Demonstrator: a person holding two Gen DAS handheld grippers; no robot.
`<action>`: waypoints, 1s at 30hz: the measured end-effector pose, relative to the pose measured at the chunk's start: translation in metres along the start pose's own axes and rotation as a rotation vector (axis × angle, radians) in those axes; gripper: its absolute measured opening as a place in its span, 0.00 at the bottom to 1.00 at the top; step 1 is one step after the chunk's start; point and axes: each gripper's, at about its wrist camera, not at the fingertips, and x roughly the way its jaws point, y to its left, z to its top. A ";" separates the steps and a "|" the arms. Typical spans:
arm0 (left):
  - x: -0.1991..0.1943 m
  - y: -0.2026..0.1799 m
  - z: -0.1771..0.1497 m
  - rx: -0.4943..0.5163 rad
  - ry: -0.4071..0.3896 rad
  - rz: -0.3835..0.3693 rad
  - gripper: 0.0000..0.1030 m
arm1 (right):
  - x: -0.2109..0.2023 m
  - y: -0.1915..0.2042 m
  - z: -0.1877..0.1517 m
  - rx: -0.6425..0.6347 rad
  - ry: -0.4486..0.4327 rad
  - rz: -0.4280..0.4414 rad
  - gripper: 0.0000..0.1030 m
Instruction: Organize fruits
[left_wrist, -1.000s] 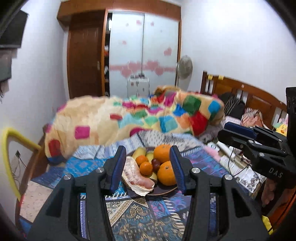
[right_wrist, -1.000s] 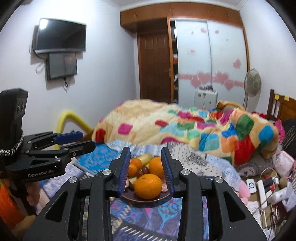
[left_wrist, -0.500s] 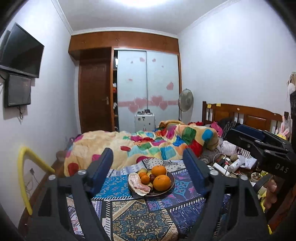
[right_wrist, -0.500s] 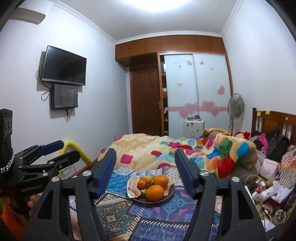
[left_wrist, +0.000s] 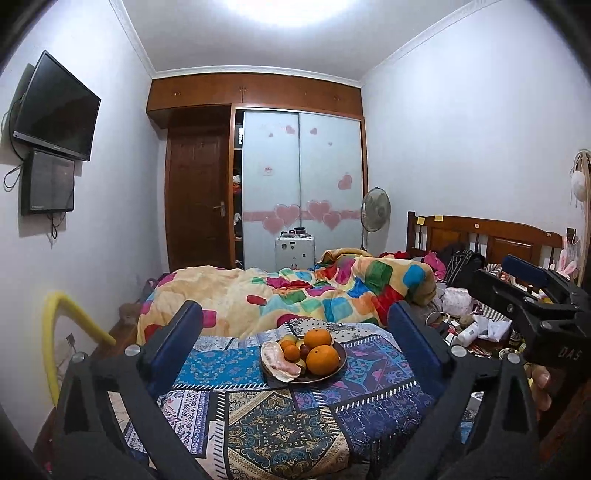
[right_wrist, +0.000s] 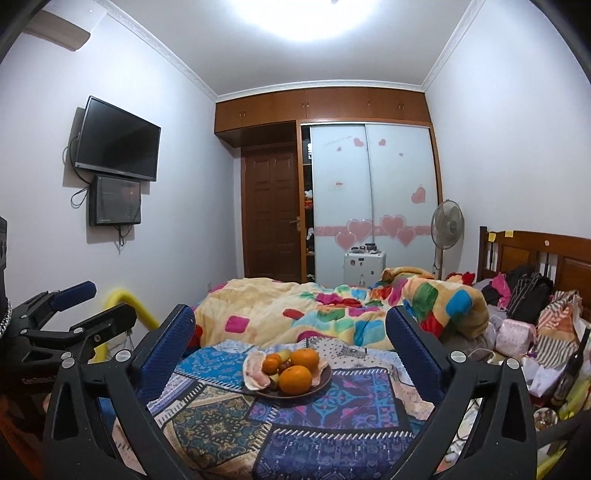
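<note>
A dark plate (left_wrist: 342, 357) (right_wrist: 327, 374) of fruit rests on a patterned cloth (left_wrist: 288, 424) spread over the bed. On it lie two large oranges (left_wrist: 322, 359) (right_wrist: 294, 379), small tangerines (left_wrist: 291, 350), dark grapes and a pale pink shell-shaped piece (left_wrist: 279, 362). My left gripper (left_wrist: 293, 311) hovers well short of the plate, its jaws opening wide with nothing between them. My right gripper (right_wrist: 289, 313) does the same beside it, also empty. Each gripper shows at the edge of the other's view, the right gripper (left_wrist: 498, 275) at the right and the left gripper (right_wrist: 99, 304) at the left.
A colourful patchwork duvet (left_wrist: 295, 295) is heaped behind the plate. Bags, bottles and cables clutter the right side of the bed (right_wrist: 528, 332) below a wooden headboard (left_wrist: 480, 236). A yellow padded rail (left_wrist: 55, 332) stands at the left. Wardrobe, fan and wall television are farther off.
Both grippers drew back from the plate and rose, so the fruit now looks smaller and farther. Both pairs of jaws spread from narrow to wide.
</note>
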 end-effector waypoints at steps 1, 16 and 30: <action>0.000 0.001 -0.001 -0.001 0.000 0.002 0.99 | 0.000 0.000 0.000 0.001 0.000 0.001 1.00; 0.005 0.005 -0.004 -0.023 0.015 -0.004 0.99 | -0.008 0.002 -0.005 0.002 0.000 0.009 1.00; 0.008 0.007 -0.006 -0.022 0.020 -0.004 0.99 | -0.005 0.003 -0.005 0.004 0.012 0.017 1.00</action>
